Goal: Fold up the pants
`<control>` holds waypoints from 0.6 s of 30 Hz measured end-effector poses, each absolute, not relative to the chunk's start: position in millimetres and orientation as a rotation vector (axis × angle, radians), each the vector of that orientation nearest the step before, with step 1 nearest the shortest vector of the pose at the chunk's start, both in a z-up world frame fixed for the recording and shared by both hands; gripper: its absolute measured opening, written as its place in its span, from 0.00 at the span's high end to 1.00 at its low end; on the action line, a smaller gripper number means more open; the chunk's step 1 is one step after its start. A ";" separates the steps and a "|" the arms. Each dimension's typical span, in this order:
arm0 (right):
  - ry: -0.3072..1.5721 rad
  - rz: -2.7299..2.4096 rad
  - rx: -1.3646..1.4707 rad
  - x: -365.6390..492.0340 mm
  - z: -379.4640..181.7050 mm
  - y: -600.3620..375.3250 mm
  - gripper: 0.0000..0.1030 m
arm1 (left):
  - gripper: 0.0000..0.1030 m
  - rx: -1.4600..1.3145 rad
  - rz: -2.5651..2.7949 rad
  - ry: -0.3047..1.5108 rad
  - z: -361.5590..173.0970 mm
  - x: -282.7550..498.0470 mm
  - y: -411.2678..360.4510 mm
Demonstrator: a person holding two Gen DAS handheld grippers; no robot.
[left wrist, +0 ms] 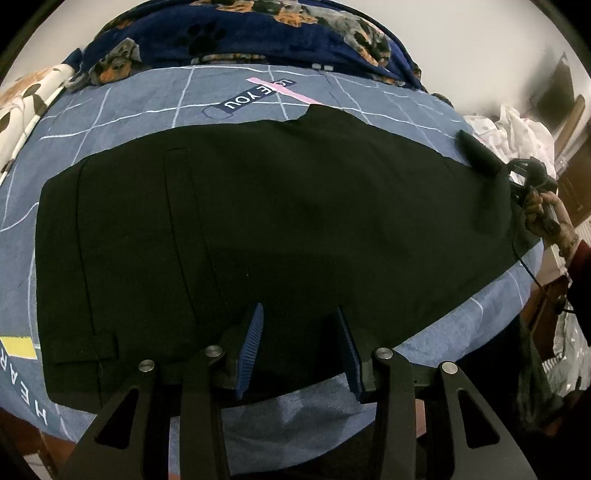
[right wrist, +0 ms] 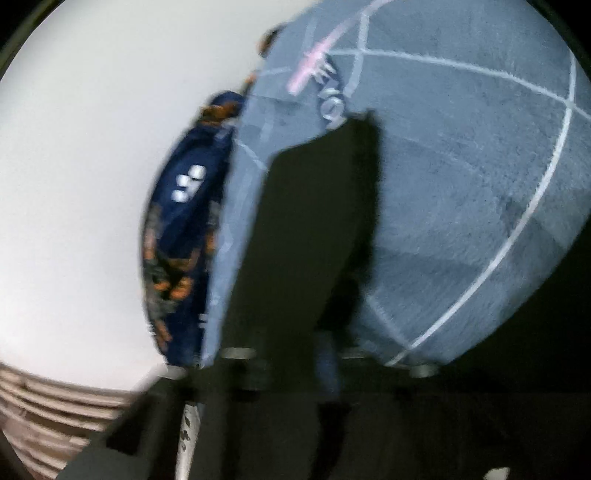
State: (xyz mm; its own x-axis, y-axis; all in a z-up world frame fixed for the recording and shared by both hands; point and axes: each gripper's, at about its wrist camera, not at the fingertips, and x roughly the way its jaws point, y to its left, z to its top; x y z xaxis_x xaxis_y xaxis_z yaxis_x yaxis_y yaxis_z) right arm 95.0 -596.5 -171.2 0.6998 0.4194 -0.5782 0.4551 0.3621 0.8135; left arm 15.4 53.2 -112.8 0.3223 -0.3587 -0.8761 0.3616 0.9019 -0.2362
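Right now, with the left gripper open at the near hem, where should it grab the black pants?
Pinch the near edge of the black pants, directly ahead of the left gripper, coming from the bed's front. That edge lies flat on the blue bedsheet, with both fingers already straddling it.

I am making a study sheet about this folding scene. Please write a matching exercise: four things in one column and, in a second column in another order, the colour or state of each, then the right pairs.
Column 1
1. pants
2. bedsheet
3. left gripper
4. blanket

Column 2
A. open, with ribbed blue pads, over the near edge of the cloth
B. dark blue with a dog and paw print, bunched at the far side of the bed
C. black, spread flat
D. blue-grey with white grid lines

Pairs: 1-C, 2-D, 3-A, 4-B
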 end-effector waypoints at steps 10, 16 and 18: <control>0.708 -0.139 1.153 -42.9 -118.6 -631.7 0.95 | 0.59 -0.037 -0.484 1.155 -113.4 18.5 58.2; 0.707 -0.191 1.301 -95.8 -171.1 -635.2 0.96 | 0.59 -0.015 -0.483 1.153 -112.9 17.5 55.7; 0.691 -0.186 1.310 -98.0 -173.2 -635.0 0.97 | 0.59 -0.004 -0.481 1.152 -112.4 17.0 53.9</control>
State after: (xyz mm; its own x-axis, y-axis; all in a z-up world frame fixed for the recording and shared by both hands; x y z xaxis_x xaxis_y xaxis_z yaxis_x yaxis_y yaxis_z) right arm -98.0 -635.0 -173.2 0.7882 0.2503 -0.5623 0.4986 0.2759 0.8218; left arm 17.0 53.9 -112.4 0.3164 -0.3678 -0.8744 0.3636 0.8984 -0.2463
